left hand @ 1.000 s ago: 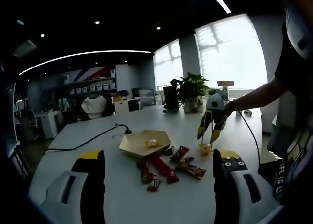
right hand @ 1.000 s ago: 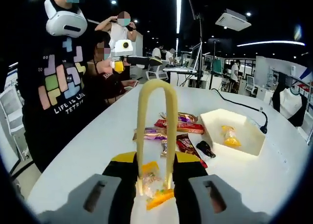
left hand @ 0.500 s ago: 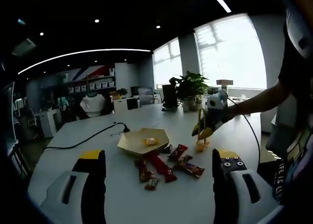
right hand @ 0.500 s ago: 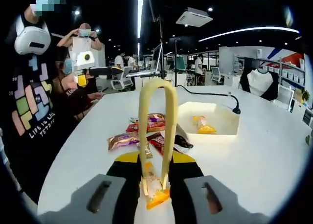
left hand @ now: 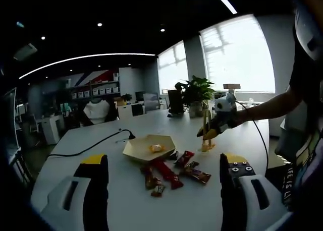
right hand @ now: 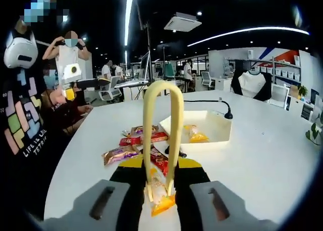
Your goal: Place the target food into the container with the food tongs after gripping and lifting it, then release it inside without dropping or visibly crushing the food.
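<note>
Right gripper (right hand: 160, 188) jaws squeezed the food tongs (right hand: 161, 135) shut on a yellow-wrapped snack (right hand: 160, 200), now lifted nearer the container (right hand: 202, 127) beyond; left gripper (left hand: 164, 190) jaws hung open, idle.

Pale yellow tongs (right hand: 161, 135) pinch an orange-and-clear wrapped snack (right hand: 160, 198); beside the cream container (right hand: 202, 126), red and gold wrappers (right hand: 132, 140) on the white table (right hand: 262, 165).

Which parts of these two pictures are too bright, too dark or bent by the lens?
Left gripper view: the window is washed out white, the ceiling is nearly black, and the ceiling light strip curves from fisheye distortion. Right gripper view: lighting is more even; the tongs look sharp, while the white table bows toward the edges.
</note>
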The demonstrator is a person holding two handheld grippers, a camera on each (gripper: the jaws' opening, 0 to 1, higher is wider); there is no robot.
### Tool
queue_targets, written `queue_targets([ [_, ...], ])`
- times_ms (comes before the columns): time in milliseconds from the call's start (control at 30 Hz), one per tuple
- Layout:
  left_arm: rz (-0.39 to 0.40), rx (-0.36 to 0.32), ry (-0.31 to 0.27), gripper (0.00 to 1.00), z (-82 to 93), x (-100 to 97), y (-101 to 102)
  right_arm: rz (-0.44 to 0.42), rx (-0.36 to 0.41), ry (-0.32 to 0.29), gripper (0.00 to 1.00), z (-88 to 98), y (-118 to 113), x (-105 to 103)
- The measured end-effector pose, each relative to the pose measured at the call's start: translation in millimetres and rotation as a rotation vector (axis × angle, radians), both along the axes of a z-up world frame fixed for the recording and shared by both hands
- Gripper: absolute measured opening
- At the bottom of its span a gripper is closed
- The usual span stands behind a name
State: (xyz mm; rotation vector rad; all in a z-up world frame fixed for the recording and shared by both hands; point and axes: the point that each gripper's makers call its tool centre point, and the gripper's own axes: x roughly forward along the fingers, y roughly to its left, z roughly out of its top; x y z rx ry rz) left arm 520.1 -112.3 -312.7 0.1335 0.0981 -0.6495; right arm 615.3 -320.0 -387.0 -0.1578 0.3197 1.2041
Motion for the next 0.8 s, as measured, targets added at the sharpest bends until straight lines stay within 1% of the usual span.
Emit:
queue_targets([
  [33, 0.001, -0.002, -0.001, 0.98, 0.2, -0.1, 0, -0.005, 0.006, 0.001, 0.16, 2.4, 0, 1],
  [67, -0.001, -0.003, -0.002, 0.98, 0.4, -0.4, 0, -0.002, 0.016, 0.015, 0.17, 4.7, 0, 1],
  [100, -0.006, -0.006, -0.003, 0.99, 1.0, -1.1, -1, -0.018, 0.018, 0.013, 0.17, 8.0, 1, 3],
  [167, -0.007, -0.012, -0.010, 1.00, 2.7, -1.8, -1, -0.015, 0.024, 0.014, 0.17, 13.0, 2, 2],
  [367, -0.008, -0.003, -0.016, 1.00, 3.4, -3.6, 0, -0.038, 0.043, -0.008, 0.17, 31.4, 7, 9],
  [400, -0.012, -0.004, -0.018, 1.00, 3.0, -4.0, 0, -0.064, 0.085, -0.010, 0.17, 40.9, 9, 15],
  [433, -0.021, -0.005, -0.021, 1.00, 2.8, -4.9, -1, -0.066, 0.176, 0.001, 0.17, 56.1, 14, 15],
  [467, -0.021, -0.005, -0.020, 1.00, 2.6, -5.1, -1, -0.055, 0.198, -0.001, 0.17, 61.7, 15, 14],
  [500, -0.018, -0.004, -0.018, 1.00, 2.5, -5.1, -1, -0.062, 0.156, -0.019, 0.17, 59.5, 13, 15],
  [533, -0.022, -0.003, -0.021, 1.00, 3.2, -5.8, -1, -0.066, 0.138, -0.035, 0.17, 60.3, 14, 18],
  [667, -0.026, -0.004, -0.028, 1.00, 4.6, -6.8, -1, -0.066, 0.110, -0.033, 0.18, 65.0, 20, 20],
  [700, -0.024, -0.004, -0.030, 1.00, 4.8, -6.3, -1, -0.074, 0.091, -0.059, 0.18, 66.8, 23, 22],
  [733, -0.024, -0.004, -0.030, 1.00, 4.6, -6.0, 0, -0.079, 0.103, -0.045, 0.18, 69.4, 24, 26],
  [800, -0.020, -0.009, -0.031, 1.00, 5.1, -5.3, 1, -0.091, 0.107, -0.050, 0.18, 73.9, 30, 32],
])
